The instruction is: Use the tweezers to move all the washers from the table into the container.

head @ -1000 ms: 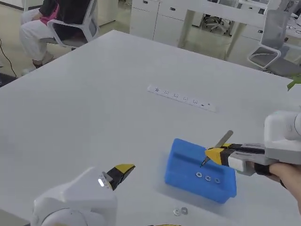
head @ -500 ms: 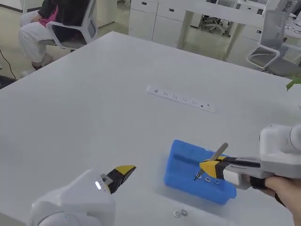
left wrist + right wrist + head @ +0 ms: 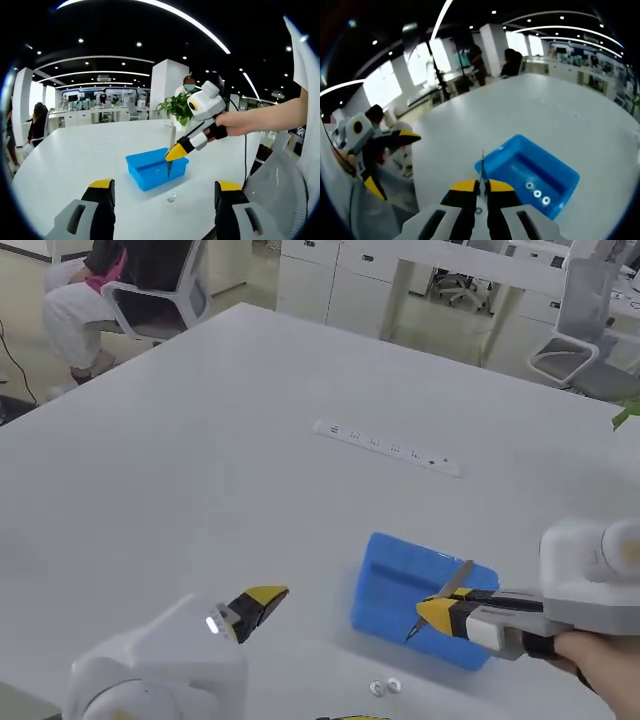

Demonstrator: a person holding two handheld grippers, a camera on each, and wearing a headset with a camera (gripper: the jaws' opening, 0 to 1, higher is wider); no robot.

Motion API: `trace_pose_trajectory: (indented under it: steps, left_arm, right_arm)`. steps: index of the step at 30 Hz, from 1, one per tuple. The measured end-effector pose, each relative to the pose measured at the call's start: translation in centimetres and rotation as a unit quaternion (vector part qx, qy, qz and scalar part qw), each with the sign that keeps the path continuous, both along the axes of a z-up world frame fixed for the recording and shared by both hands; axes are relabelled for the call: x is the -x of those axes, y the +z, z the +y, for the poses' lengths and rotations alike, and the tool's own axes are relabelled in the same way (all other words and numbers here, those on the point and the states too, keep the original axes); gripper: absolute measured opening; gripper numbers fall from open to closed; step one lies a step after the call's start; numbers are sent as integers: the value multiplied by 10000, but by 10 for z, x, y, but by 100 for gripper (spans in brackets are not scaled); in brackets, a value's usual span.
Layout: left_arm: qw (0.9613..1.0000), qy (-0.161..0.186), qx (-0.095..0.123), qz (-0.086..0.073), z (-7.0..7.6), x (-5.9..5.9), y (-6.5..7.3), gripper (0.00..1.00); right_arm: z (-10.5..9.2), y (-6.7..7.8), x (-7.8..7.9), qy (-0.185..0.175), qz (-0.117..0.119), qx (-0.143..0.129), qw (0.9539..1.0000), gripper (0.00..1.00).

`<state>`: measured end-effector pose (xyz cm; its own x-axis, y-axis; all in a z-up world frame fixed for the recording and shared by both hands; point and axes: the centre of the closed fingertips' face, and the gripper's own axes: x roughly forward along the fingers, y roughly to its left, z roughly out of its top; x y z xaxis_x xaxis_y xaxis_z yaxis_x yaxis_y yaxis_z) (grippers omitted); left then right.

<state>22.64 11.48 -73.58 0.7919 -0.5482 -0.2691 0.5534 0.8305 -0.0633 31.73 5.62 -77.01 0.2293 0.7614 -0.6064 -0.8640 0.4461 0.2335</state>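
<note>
Head view: the blue container (image 3: 385, 578), shallow and rectangular, sits on the white tabletop (image 3: 200, 470). The right claw (image 3: 432, 613) is clamped on slim metal tweezers (image 3: 457, 576) and lies over the container's near side, tweezer tips angled down. Two loose washers (image 3: 384, 688) lie just nearer than that claw, outside the container. The left claw (image 3: 265, 598) is well left of the container. A power strip (image 3: 388, 448) lies far beyond both claws, with wide bare tabletop all round.

Left gripper view: the left claw (image 3: 164, 186) has its jaws spread wide, gripping nothing. The container (image 3: 145, 175) is straight ahead.

Right gripper view: the jaws pinch the tweezers (image 3: 482, 169). Three washers (image 3: 537, 193) sit in a row on the container's floor, right of the tips. Whether the tips hold a washer is too small to tell.
</note>
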Motion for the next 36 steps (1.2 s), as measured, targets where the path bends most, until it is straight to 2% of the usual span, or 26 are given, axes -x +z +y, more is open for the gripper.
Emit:
trace_pose_trajectory:
  steps: [6,36]
  left_arm:
    - [10000,-28,-46,25,-1,1,-2,82]
    - [9998,-28,-166,87,1,0,-6,80]
  right_arm:
    - [1,-8,5,32,21,112,9999,4]
    - [3,-45,23,127,440,343,9984,4]
